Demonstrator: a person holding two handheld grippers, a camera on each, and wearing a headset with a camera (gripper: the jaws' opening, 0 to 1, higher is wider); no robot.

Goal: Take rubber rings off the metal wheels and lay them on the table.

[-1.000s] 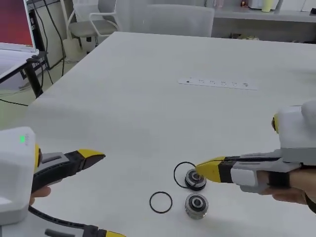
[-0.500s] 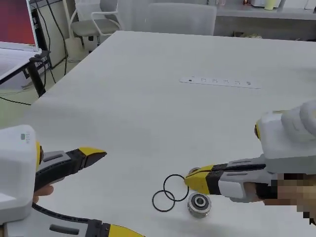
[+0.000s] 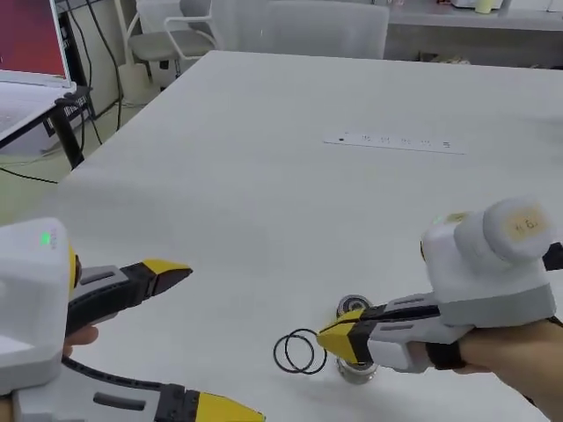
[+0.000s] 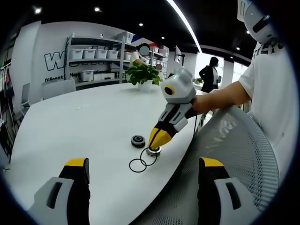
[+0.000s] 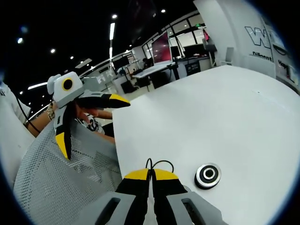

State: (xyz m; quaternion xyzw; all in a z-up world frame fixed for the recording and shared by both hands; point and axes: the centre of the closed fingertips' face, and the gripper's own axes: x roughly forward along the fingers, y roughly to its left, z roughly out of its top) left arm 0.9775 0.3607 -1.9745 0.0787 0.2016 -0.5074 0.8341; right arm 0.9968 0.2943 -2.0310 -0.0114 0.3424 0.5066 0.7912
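On the white table, two black rubber rings lie flat and overlap each other, just beside the yellow tip of the right gripper. The head view sees this gripper side-on, so its jaws read as one wedge. The right gripper view looks along the jaws and shows them pressed together with no gap, the arcs of the rings rising just beyond the tips. Whether an edge of a ring is nipped between them cannot be told. The left gripper view shows, from across the work, the tip poised directly above the near wheel. The far wheel lies flat on the table a little behind it, apart from the rings. In the right gripper view the far wheel appears from above, a dark outer band around a shiny hub. The right hand holds its gripper almost level and low over the table, nose dipped slightly and pointing toward the person's left. The left gripper is held at the table's near edge, well apart from the rings and wheels, with its jaws spread wide and nothing between them. In the head view one jaw sits above the other, and in the right gripper view it hangs over a mesh chair back. A power strip lies farther up the table.
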